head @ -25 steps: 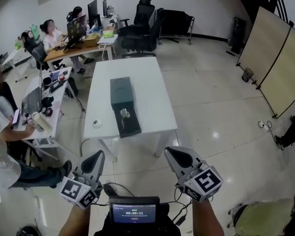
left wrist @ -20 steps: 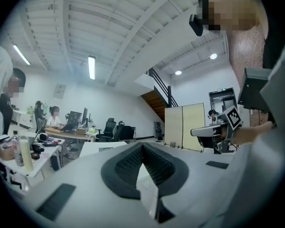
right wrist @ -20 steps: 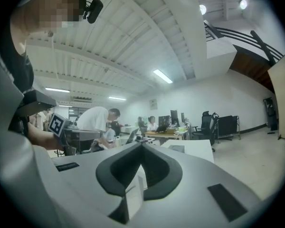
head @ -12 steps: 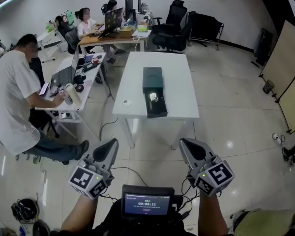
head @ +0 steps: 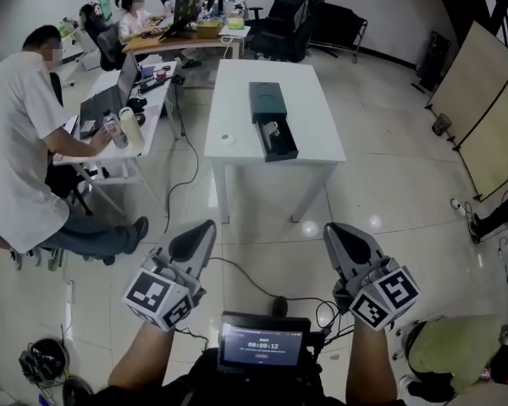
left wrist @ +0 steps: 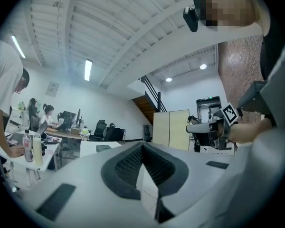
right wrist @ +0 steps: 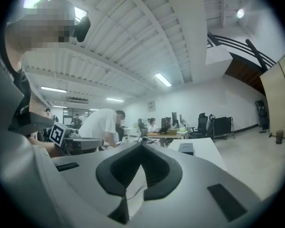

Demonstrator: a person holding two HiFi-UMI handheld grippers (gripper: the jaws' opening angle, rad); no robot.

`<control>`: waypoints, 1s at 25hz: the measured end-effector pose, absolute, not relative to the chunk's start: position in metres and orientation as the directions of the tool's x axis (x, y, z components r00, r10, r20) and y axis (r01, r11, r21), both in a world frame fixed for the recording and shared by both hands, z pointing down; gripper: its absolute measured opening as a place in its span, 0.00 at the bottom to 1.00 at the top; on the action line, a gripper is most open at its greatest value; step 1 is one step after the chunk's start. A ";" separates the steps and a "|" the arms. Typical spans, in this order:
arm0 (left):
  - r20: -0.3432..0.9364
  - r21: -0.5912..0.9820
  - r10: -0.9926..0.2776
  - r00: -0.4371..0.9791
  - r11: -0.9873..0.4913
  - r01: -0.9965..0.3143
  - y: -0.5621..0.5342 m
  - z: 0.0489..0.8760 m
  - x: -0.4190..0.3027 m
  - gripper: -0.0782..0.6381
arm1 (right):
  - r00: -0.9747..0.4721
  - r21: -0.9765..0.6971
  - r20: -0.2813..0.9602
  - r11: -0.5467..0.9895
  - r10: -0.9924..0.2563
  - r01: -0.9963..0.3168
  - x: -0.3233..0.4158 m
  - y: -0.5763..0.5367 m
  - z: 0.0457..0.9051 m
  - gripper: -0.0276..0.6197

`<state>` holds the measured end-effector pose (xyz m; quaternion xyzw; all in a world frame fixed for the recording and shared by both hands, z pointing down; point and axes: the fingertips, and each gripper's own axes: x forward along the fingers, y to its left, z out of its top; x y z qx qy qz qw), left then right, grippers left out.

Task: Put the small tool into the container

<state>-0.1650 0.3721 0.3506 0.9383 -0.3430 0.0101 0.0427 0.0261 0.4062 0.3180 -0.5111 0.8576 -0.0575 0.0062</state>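
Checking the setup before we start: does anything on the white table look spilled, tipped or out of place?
Nothing stands out. The dark container lies flat, lengthwise on the white table, a small shiny thing in its open half, a white ring beside it. No spill shows.

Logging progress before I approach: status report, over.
Both shut, empty: left gripper, right gripper, short of table. Untouched small tool at open container. Ahead, cable on floor.
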 end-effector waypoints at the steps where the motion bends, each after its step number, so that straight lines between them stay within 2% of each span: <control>1: 0.050 0.083 -0.631 0.775 -0.770 -0.632 0.381 0.352 -0.167 0.14 | -0.472 -0.101 0.055 0.466 -0.880 -0.879 0.022 0.415 0.318 0.07; 9: 0.051 0.050 -0.579 0.814 -0.812 -0.581 0.442 0.339 -0.137 0.14 | -0.448 -0.096 0.032 0.443 -0.894 -0.891 0.042 0.477 0.308 0.07; 17: 0.050 0.039 -0.605 0.795 -0.794 -0.606 0.484 0.316 -0.067 0.14 | -0.457 -0.055 0.014 0.455 -0.890 -0.889 0.120 0.516 0.281 0.06; 25: 0.047 0.017 -0.638 0.768 -0.768 -0.640 0.506 0.308 -0.035 0.14 | -0.472 -0.061 0.010 0.470 -0.882 -0.880 0.158 0.531 0.283 0.07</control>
